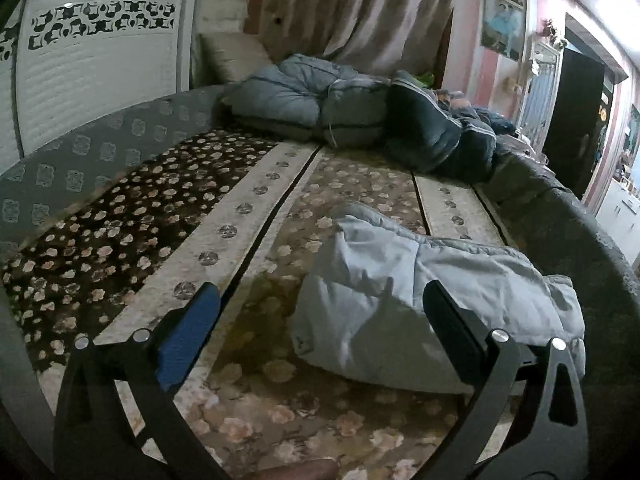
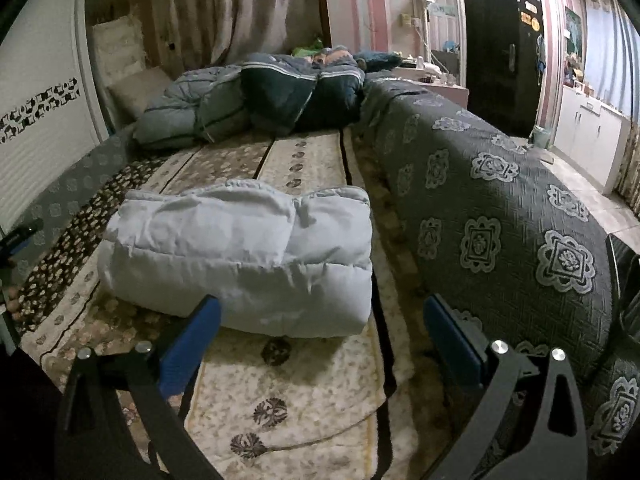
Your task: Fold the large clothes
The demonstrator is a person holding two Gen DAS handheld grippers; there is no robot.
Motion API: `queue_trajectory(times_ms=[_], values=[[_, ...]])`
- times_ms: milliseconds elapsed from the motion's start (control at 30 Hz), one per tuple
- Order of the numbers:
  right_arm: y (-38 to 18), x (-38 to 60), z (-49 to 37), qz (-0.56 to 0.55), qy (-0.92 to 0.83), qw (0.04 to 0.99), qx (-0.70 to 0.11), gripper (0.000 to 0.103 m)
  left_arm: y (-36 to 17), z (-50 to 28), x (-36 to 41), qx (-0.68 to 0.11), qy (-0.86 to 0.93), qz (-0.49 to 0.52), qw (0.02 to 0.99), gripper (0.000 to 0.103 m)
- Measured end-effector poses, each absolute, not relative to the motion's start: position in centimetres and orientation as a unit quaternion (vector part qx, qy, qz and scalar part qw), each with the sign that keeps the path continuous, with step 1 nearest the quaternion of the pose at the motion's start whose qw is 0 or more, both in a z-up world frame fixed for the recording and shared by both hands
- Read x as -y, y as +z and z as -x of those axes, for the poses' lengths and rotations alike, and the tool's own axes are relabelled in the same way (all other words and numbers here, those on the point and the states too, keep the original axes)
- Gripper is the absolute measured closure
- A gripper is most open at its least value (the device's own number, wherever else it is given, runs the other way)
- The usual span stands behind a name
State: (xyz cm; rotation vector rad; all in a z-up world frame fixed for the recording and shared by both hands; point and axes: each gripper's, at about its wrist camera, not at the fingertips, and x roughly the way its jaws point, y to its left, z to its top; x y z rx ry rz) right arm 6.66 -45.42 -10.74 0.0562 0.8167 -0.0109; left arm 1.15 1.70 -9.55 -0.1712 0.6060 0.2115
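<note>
Lying on bed (image 2: 304,392): folded pale blue padded garment (image 2: 240,256), mid-mattress
Left gripper (image 1: 320,316): spread wide, holding nothing, garment partly behind its right finger
Right gripper (image 2: 320,328): spread wide, holding nothing, just short of garment
Far end: heaped dark jackets (image 2: 296,88)
</note>
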Motion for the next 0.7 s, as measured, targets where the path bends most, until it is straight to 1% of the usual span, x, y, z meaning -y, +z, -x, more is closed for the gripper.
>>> queue_trajectory(times_ms=[167, 300, 433, 700], values=[[-11.5, 45.8, -6.4, -0.004, -0.008, 0.913, -0.407, 0.002, -9.9, -1.4, -0.6, -0.304, 0.098, 0.073, 0.945, 0.003], [-11.6, 46.3, -6.3, -0.011, -0.017, 0.912, -0.41, 0.002, -9.8, -1.1, -0.3, -0.309, 0.059, 0.087, 0.945, 0.003], [-11.8, 46.3, -6.3, -0.005, -0.017, 0.911, -0.412, 0.002, -10.0, -1.1, 0.1, -0.314, 0.031, 0.079, 0.946, 0.003], [-12.2, 46.4, -6.2, -0.006, -0.019, 0.908, -0.418, 0.002, -10.1, -0.6, -0.6, -0.314, 0.027, 0.088, 0.945, 0.003]])
